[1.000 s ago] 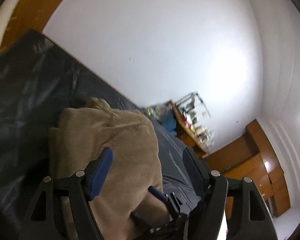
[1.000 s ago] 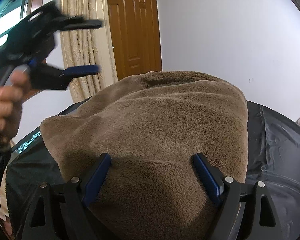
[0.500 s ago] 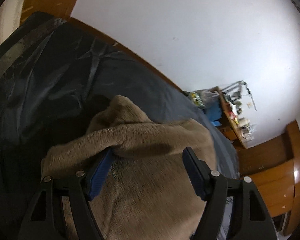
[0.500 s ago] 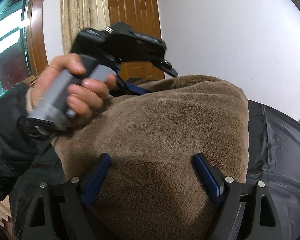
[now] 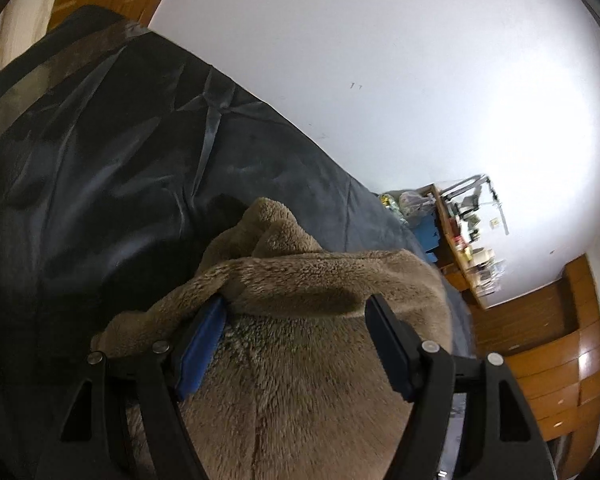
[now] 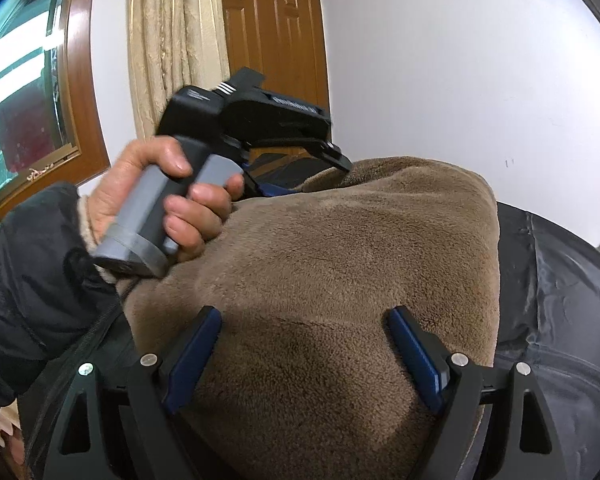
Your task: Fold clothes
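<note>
Lying on the dark bed (image 5: 100, 184), the brown fleece (image 6: 340, 264) is filling the bottom of both views. Both the left gripper (image 5: 296, 344) and the right gripper (image 6: 304, 354) are sitting over it with fingers wide apart, gripping nothing. The thick fold could be slipping loose if one layer gets pinched. Its near edge is cut off.

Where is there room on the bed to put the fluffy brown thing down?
Bare dark cover lies between the brown fleece and the white wall, and right of it. It is crowded by the left claw.
</note>
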`<state>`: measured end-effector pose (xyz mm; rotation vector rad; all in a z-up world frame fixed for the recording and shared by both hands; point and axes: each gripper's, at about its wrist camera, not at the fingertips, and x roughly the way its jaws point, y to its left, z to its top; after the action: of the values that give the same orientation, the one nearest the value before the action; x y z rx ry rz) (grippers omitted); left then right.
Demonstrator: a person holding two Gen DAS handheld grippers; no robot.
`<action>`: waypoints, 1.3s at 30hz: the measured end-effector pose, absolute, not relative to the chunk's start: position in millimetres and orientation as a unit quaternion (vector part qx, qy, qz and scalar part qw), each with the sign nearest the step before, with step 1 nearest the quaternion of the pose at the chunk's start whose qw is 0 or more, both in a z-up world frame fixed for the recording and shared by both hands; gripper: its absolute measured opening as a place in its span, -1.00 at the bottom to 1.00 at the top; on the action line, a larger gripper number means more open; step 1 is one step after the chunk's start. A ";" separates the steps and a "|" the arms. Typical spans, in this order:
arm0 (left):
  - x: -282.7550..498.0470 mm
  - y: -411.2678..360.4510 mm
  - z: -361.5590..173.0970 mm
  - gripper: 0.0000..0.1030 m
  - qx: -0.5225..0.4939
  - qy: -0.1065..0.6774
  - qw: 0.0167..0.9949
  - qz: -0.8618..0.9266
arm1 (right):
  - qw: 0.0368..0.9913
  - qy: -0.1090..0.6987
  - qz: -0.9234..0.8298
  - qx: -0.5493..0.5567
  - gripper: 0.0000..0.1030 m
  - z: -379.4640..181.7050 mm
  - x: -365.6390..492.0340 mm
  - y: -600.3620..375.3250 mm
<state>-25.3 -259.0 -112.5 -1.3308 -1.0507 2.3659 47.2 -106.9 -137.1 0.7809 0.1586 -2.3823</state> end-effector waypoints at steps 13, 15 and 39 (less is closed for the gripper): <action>102.7 -270.9 -68.1 0.54 -0.413 -0.311 0.144 0.844 | 0.308 0.057 -0.902 0.296 0.74 -139.6 48.0 -108.4; 106.1 -262.4 -80.1 0.54 -0.419 -0.313 0.132 0.842 | 0.308 0.058 -0.902 0.296 0.74 -139.9 47.7 -108.3; 98.2 -289.0 -93.3 0.60 -0.408 -0.332 0.119 0.842 | 0.309 0.059 -0.902 0.297 0.76 -138.6 49.2 -106.5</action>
<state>98.2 -289.0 -93.3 -1.1937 -0.9702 2.4620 49.2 -106.5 -138.6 0.7841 0.1569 -2.3819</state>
